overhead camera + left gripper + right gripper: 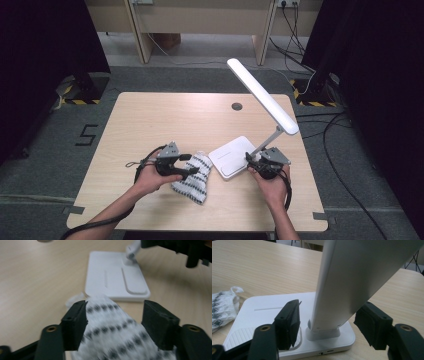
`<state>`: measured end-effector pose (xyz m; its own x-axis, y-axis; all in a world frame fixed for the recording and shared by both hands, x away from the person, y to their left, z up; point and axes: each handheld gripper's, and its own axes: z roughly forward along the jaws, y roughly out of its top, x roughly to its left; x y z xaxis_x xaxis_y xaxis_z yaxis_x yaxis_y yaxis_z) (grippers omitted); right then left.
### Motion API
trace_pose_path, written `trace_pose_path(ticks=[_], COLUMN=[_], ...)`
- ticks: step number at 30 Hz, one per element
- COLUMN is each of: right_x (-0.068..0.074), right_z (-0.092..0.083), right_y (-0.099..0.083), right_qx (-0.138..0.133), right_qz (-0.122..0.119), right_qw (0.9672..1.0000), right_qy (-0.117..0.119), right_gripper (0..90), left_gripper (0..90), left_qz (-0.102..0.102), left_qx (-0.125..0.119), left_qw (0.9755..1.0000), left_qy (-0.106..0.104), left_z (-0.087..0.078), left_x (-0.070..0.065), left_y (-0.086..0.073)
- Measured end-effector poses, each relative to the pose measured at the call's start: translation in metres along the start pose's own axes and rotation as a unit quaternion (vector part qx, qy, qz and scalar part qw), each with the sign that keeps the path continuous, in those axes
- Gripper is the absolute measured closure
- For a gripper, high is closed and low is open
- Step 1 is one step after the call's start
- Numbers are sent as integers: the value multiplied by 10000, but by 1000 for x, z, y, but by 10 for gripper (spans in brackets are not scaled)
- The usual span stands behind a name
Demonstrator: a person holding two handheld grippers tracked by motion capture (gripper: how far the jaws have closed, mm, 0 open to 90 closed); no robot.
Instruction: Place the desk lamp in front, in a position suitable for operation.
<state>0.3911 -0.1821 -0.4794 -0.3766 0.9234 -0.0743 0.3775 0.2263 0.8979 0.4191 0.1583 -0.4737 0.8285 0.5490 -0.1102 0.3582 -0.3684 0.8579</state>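
High view puts the person's two forearms at the near edge of the light wooden table point(150, 120), each hand carrying a black two-jaw gripper. The left gripper point(192, 164) lies on its side over a folded white cloth with black dotted stripes point(196, 181), which rests on the tabletop just left of the lamp's base. In the left gripper view its jaws stand part open, one on each side of the cloth point(112, 332); the left jaw's pad touches the fabric, while a small gap shows beside the right one, so a firm grip cannot be told.

Further right, the right gripper point(254, 162) sits at the near right corner of the white desk lamp's flat base point(231, 156). In the right gripper view its jaws stand wide apart either side of the lamp's arm point(352, 277) where it meets the base point(264, 308); neither pad presses on the arm, so it has hold of nothing. The cloth point(222, 307) shows there at the left, just beside the base.

Beyond the hands, the lamp's arm rises at a slant to its long white head point(262, 95), which reaches toward the table's far edge. A small dark round hole point(237, 106) sits in the tabletop near that far edge.
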Motion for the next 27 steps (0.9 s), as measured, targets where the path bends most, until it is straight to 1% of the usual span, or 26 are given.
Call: trace_pose_path(ticks=[1,2,3,4,5,6,7,9,11,12,13,14,17,19,21,23,24,27], right_x=[0,1,0,0,-1,-1,-2,-2,-2,-2,-2,-3,-4,-4,-5,-5,-5,-5], right_z=[0,0,0,0,0,0,0,0,0,-1,0,0,0,0,0,0,0,0], right_y=[0,1,1,2,2,2,1,1,1,1,1,1,1,1,1,1,1,1], right_qx=[8,7,12,24,25,23,19,37,47,51,47,40,43,37,53,42,55,48], right_qz=[7,79,19,9,3,-7,-14,-43,-35,-49,-29,-1,36,83,76,68,68,70], right_qw=[10000,10000,10000,10000,10000,10000,10000,9999,9999,9999,10000,10000,10000,10000,10000,10000,10000,10000], right_qy=[-15,-18,-45,-62,-75,-87,-92,-99,-89,-99,-83,-64,-38,0,13,14,17,21], right_gripper=[423,436,451,463,473,482,490,498,500,501,503,504,509,511,511,511,512,512], left_gripper=[423,461,492,516,539,568,592,652,703,735,754,765,771,774,797,819,830,855], left_qz=[-30,-56,-66,-40,-36,-150,-193,-109,-229,-229,-263,-323,-415,-375,-456,-433,-414,-284], left_qx=[31,92,167,236,312,314,383,567,688,688,779,780,912,1057,1138,1181,1171,1229], left_qw=[10000,9998,9996,9993,9992,9992,9988,9976,9961,9961,9946,9942,9924,9903,9891,9890,9894,9894], left_qy=[87,137,223,271,264,220,237,385,510,510,633,672,709,825,810,778,753,724], left_z=[5,11,16,22,28,35,41,54,66,66,76,81,90,95,99,102,103,105], left_x=[4,8,11,13,15,16,17,18,20,20,21,22,22,25,27,28,27,24], left_y=[4,7,11,14,16,18,20,23,24,24,25,25,26,26,25,25,25,27])
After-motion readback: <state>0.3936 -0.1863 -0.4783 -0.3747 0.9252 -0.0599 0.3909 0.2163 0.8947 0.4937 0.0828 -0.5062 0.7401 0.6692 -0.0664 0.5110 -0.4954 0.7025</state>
